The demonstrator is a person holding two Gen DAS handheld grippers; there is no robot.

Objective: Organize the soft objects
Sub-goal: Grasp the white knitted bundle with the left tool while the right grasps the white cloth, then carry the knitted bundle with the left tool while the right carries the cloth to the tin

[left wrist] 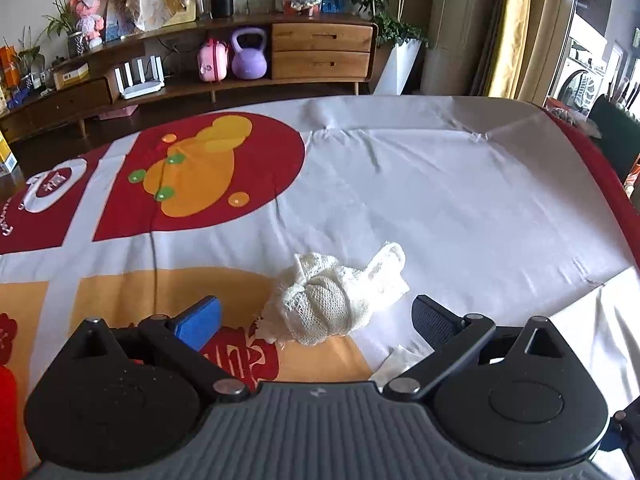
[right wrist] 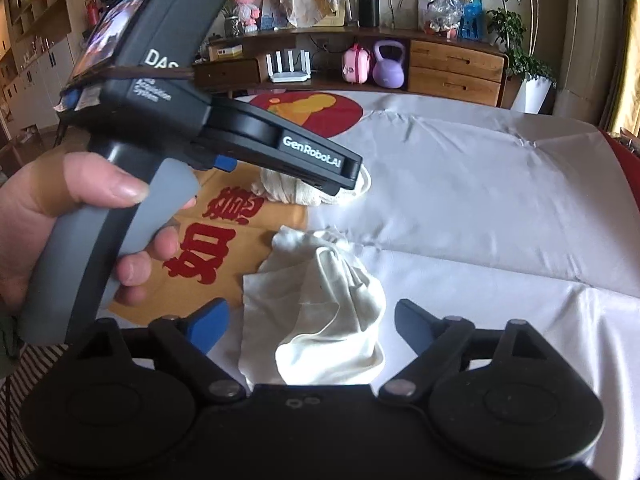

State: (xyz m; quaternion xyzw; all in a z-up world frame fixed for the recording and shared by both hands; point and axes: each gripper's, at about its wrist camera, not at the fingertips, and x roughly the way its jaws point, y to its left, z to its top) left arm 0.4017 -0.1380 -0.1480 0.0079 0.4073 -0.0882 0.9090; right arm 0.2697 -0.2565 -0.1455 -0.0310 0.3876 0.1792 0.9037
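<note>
Both tongs were gaping wide, left gripper (left wrist: 316,316) at the mesh bundle (left wrist: 332,300), right gripper (right wrist: 312,320) at the cloth (right wrist: 316,308) twelve o'clock, so next probably clamp down.

The desk (left wrist: 460,184) is covered by a wrinkled white cloth (left wrist: 440,208) printed with red and orange shapes and red characters on the near-left part. Two soft items lie directly on the cloth: a bundled cream mesh fabric (left wrist: 332,296), at the edge of the orange print, and a crumpled smooth white fabric (right wrist: 320,312), closer in, mostly on the white area. The two items lie near each other but apart.
</note>
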